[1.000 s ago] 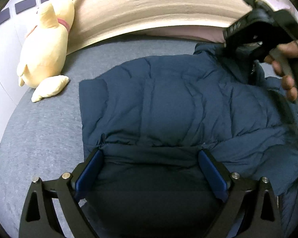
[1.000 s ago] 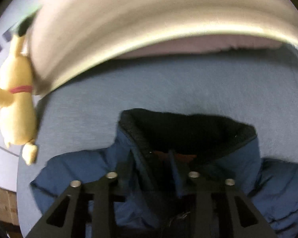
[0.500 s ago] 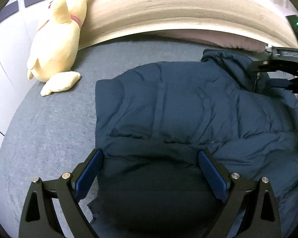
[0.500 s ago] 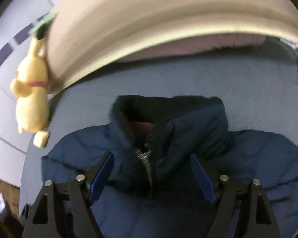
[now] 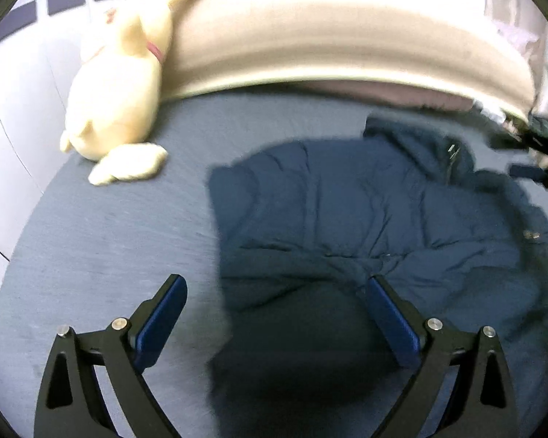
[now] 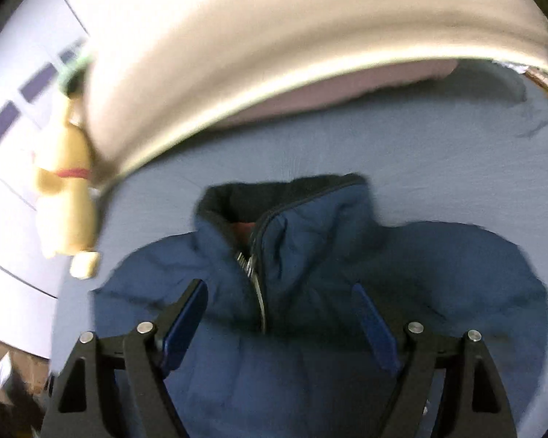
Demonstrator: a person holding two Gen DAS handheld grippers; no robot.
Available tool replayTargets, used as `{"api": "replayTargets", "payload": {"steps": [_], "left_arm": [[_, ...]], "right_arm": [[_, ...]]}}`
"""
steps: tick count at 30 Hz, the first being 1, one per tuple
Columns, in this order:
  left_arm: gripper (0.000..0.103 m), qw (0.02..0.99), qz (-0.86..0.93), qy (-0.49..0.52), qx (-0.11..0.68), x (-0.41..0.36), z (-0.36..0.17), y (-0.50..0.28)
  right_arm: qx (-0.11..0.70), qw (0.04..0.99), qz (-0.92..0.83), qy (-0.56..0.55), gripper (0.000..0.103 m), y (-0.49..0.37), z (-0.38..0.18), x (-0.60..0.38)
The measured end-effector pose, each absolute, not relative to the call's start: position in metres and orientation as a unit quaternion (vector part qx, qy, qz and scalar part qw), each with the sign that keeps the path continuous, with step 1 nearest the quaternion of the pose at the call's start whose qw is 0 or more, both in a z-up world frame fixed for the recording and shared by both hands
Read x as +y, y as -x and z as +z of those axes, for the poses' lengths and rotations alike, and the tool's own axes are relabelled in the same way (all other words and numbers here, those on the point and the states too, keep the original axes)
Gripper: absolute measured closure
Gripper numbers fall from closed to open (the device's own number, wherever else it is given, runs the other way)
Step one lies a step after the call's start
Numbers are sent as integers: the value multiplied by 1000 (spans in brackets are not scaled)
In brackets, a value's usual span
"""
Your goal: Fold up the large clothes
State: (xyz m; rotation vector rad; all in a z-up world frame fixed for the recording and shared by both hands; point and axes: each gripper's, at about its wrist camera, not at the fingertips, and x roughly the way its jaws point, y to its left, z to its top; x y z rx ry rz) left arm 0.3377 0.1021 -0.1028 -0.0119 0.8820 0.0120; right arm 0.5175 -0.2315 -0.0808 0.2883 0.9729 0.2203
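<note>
A dark blue puffer jacket (image 5: 365, 215) lies spread on the grey bed, its collar (image 5: 416, 135) at the far right. My left gripper (image 5: 276, 288) is open and empty above the jacket's near left edge. In the right wrist view the jacket (image 6: 420, 266) lies front up, with its black-lined collar (image 6: 274, 193) and its zipper (image 6: 255, 277) straight ahead. My right gripper (image 6: 279, 303) is open and empty above the chest, just short of the collar. It also shows at the right edge of the left wrist view (image 5: 540, 153).
A yellow plush toy (image 5: 120, 87) lies at the bed's far left, also in the right wrist view (image 6: 65, 197). A beige headboard (image 5: 347, 36) with a pink pillow (image 5: 402, 95) below it runs along the back. A white wall (image 5: 14, 109) borders the left. Bare grey sheet (image 5: 91, 255) lies left of the jacket.
My right gripper has let go of the collar, opened and drawn back; the collar now lies on the bed. My left gripper has shifted left and back, off the jacket's hem.
</note>
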Motion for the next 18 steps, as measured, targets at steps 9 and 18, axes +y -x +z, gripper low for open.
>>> {"api": "replayTargets", "payload": {"steps": [9, 18], "left_arm": [[4, 915, 0, -4, 403, 153, -66, -223], [4, 895, 12, 28, 444, 173, -88, -112]], "right_arm": [[390, 900, 100, -169, 13, -299, -19, -348], [450, 861, 61, -230, 12, -129, -104, -420]]}}
